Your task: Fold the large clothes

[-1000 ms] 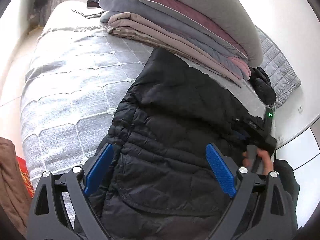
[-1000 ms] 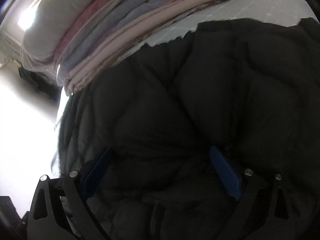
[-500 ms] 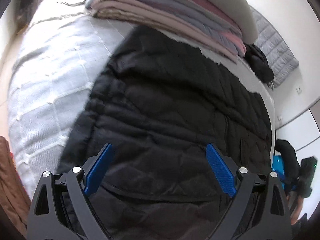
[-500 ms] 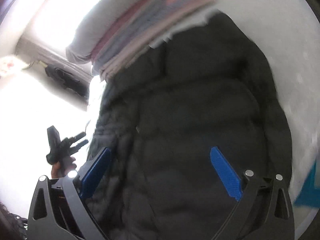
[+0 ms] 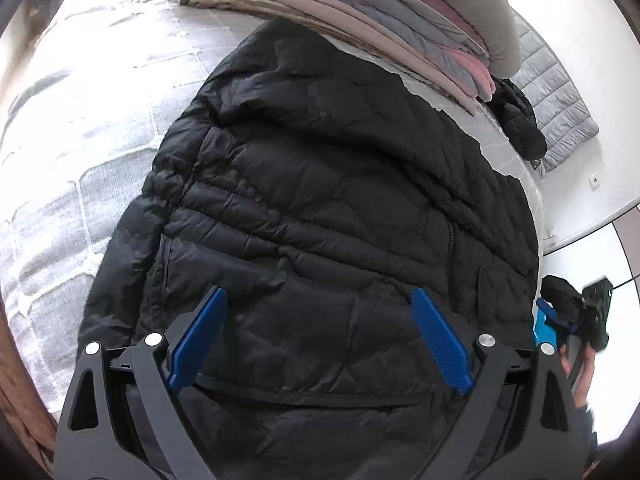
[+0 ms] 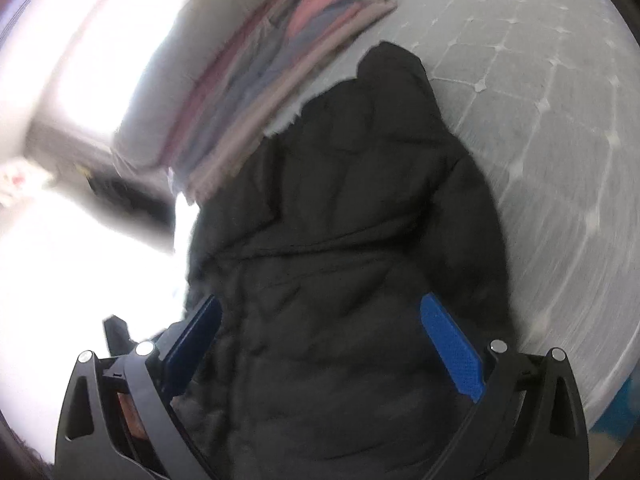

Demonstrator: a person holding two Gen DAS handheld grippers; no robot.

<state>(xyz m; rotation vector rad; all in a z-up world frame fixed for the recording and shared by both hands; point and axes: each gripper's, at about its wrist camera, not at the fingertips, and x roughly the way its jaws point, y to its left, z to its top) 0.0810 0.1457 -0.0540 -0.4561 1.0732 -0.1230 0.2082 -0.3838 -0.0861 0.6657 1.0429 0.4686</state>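
A black quilted puffer jacket [image 5: 320, 208] lies spread on a grey quilted bed [image 5: 100, 128]. It also shows in the right wrist view [image 6: 352, 240]. My left gripper [image 5: 318, 332] is open and empty, its blue pads apart above the jacket's near part. My right gripper [image 6: 320, 340] is open and empty, above the jacket. The right gripper shows blurred at the bed's right edge in the left wrist view [image 5: 560, 320].
A stack of folded blankets [image 5: 380, 12] lies on the bed behind the jacket, touching its far edge. Another dark garment [image 5: 520, 120] hangs off the bed's right side. A grey quilted mat [image 5: 560, 96] lies on the floor. A brown item [image 5: 16, 380] sits at left.
Both grippers have pulled back from the jacket, which now lies flatter and more fully spread. The right gripper has left the fabric and moved off to the bed's right edge.
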